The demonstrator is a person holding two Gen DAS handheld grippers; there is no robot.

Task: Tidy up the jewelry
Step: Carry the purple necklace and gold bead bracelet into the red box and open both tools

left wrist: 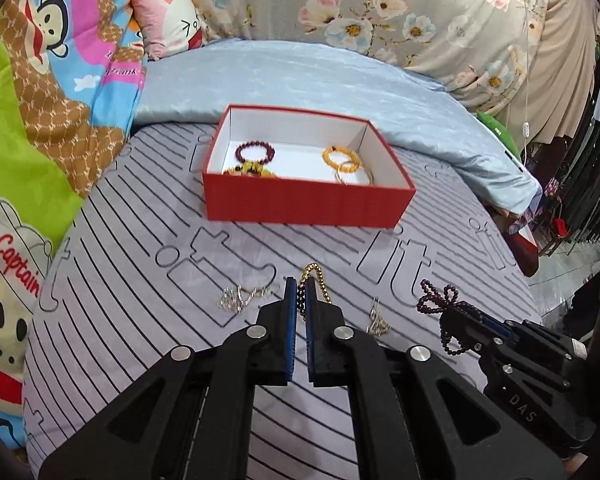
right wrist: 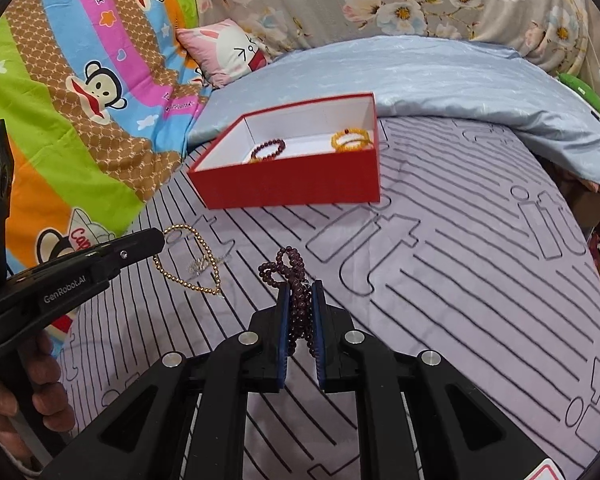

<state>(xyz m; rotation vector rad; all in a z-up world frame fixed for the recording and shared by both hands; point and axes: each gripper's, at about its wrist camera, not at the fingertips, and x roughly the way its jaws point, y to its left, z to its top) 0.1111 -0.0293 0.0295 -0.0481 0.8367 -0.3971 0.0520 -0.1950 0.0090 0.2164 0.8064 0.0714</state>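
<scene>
Both pairs of jaws are nearly closed, each pinching a string of beads above the bed: the left gripper (left wrist: 299, 294) clamps a gold bead chain (left wrist: 315, 278) that loops out past its fingertips, while the right gripper (right wrist: 300, 300) grips a bunched dark purple bead strand (right wrist: 288, 268) whose loops spill over the tips. Seen from the right wrist camera, the gold chain (right wrist: 192, 264) hangs from the left gripper's tip and drapes down onto the striped grey sheet (right wrist: 480, 280). Two small silver pieces lie on the sheet, one (left wrist: 240, 298) just left of the left gripper and another (left wrist: 377, 322) between the two grippers. Farther back sits an open red box (left wrist: 308, 204) with a white interior, holding a dark red bead bracelet (left wrist: 255, 152), yellow bead bracelets (left wrist: 340, 158) and a partly hidden yellowish piece (left wrist: 250, 169) by the near wall. Behind the box lie a light blue quilt (left wrist: 300, 76), a pink cartoon pillow (left wrist: 168, 20), a bright monkey-print blanket (left wrist: 40, 100) and a floral cover (left wrist: 400, 8).
</scene>
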